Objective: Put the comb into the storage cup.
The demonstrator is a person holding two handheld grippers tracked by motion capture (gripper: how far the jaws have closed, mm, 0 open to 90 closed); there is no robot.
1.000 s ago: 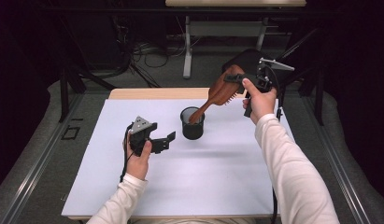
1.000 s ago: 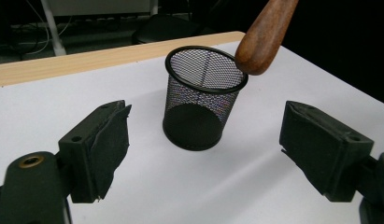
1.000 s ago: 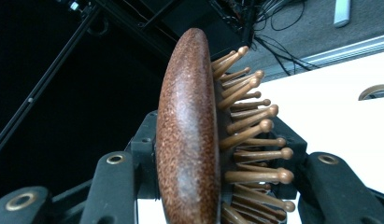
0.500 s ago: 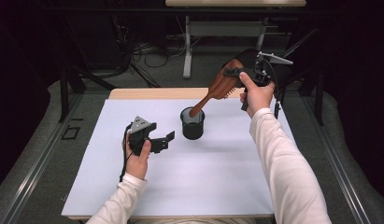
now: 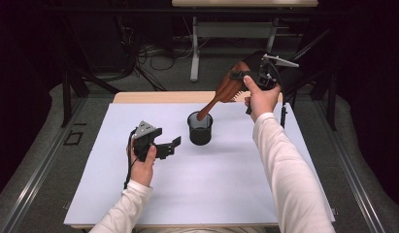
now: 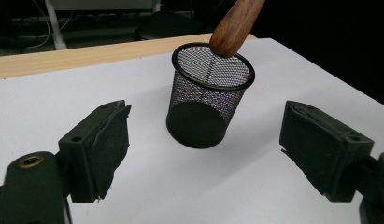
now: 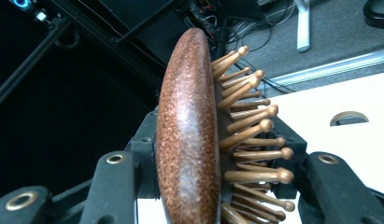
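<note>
A black mesh cup (image 5: pixel 200 128) stands upright on the white table top (image 5: pixel 226 184). My right gripper (image 5: pixel 246 81) is raised behind and to the right of the cup, shut on the head of a wooden hairbrush (image 5: pixel 227 90). The brush slants down to the left, and its handle end (image 6: pixel 234 23) sits at the cup's (image 6: pixel 206 100) far rim. In the right gripper view the brush head (image 7: pixel 187 140) is clamped edge-on between the jaws of my right gripper (image 7: pixel 213 186), its pegs to the right. My left gripper (image 5: pixel 170 145) rests open just left of the cup; its jaws (image 6: pixel 203 158) hold nothing.
A wooden strip (image 5: pixel 158 97) runs along the table's far edge. Beyond it are dark floor, cables and a white desk leg (image 5: pixel 194 53). Metal rails (image 5: pixel 37 174) flank the table on both sides.
My right gripper has edged slightly upward with the brush; the handle end stays at the cup's rim. The left gripper and the cup have not moved.
</note>
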